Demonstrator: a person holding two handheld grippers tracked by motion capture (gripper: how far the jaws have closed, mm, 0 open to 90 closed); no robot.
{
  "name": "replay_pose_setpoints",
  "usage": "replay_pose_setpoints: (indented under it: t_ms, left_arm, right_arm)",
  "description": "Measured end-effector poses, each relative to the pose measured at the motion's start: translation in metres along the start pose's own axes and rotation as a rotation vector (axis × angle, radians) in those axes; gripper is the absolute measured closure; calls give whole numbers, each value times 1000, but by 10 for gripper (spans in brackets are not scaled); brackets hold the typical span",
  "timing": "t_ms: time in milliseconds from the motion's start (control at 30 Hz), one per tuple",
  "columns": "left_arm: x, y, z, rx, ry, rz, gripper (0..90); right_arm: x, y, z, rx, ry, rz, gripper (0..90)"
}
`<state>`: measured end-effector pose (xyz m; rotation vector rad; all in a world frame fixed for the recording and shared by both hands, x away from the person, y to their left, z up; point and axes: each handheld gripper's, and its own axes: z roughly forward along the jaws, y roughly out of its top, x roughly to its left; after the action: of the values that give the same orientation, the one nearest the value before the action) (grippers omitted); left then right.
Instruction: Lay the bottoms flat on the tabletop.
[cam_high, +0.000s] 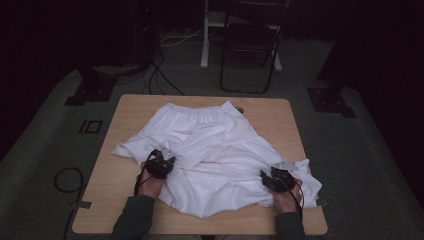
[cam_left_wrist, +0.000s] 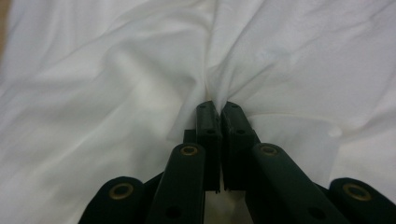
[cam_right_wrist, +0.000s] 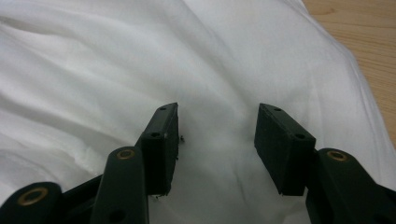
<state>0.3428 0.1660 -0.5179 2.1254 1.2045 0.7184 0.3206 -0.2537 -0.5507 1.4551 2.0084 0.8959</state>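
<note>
A white garment (cam_high: 215, 150) with an elastic waistband at the far side lies crumpled across the wooden table (cam_high: 135, 107). My left gripper (cam_high: 161, 162) rests on its near left part. In the left gripper view the left gripper (cam_left_wrist: 218, 106) is shut on a pinched fold of the white cloth (cam_left_wrist: 140, 84), which puckers toward the tips. My right gripper (cam_high: 274, 176) sits on the garment's near right part. In the right gripper view the right gripper (cam_right_wrist: 217, 109) stands open, with the white fabric (cam_right_wrist: 116, 60) lying beneath and between its black pads (cam_right_wrist: 161, 140).
A folding chair (cam_high: 250, 45) and a white stand (cam_high: 205, 35) are on the carpet beyond the table. Cables (cam_high: 160, 75) trail on the floor at the far left. Bare wood (cam_right_wrist: 359, 28) shows to the right of the garment.
</note>
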Motion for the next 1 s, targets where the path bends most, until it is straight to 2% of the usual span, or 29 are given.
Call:
replay_pose_setpoints:
  t_ms: [33, 67, 100, 133, 267, 333, 433, 500, 533, 567, 600, 733, 800, 867, 933, 1000]
  left_arm:
    - [6, -7, -5, 0, 4, -18, 874]
    - [6, -7, -5, 0, 4, -18, 875]
    - [16, -20, -16, 3, 7, -48, 875]
    - [20, -26, -21, 0, 12, -57, 875]
    - [29, -47, -37, 12, 46, -74, 875]
    - [32, -55, -43, 12, 56, -96, 874]
    - [34, -58, -49, 0, 50, -120, 853]
    - [34, -56, -50, -12, 59, -117, 731]
    - [34, -56, -50, -12, 59, -117, 731]
    - [34, -46, -52, -68, 28, -122, 731]
    - [34, -39, -52, -84, 24, -119, 621]
    - [29, -6, -42, -118, -8, -79, 506]
    - [26, 10, -29, -111, -16, -54, 461]
    - [24, 23, -12, -85, -7, -42, 425]
    - [24, 34, 6, -52, -10, -49, 399]
    - [24, 40, 21, -13, 6, -44, 389]
  right_arm:
    - [0, 0, 0, 1, 0, 1, 499]
    - [0, 0, 0, 1, 0, 1, 499]
    - [0, 0, 0, 1, 0, 0, 500]
    - [0, 0, 0, 2, 1, 1, 500]
    - [0, 0, 0, 3, 1, 2, 506]
    - [0, 0, 0, 3, 1, 1, 505]
    - [0, 0, 0, 3, 1, 1, 507]
    - [-1, 0, 0, 3, 2, 1, 507]
    - [-1, 1, 0, 3, 3, 0, 507]
    - [-1, 1, 0, 3, 3, 0, 507]
    - [-1, 0, 0, 3, 3, 1, 507]
    - [-1, 0, 0, 2, 3, 0, 507]
    - [-1, 0, 0, 2, 2, 1, 507]
    - [-1, 0, 0, 2, 2, 1, 507]
    - [-1, 0, 0, 2, 3, 1, 507]
    - [-1, 0, 0, 2, 4, 1, 507]
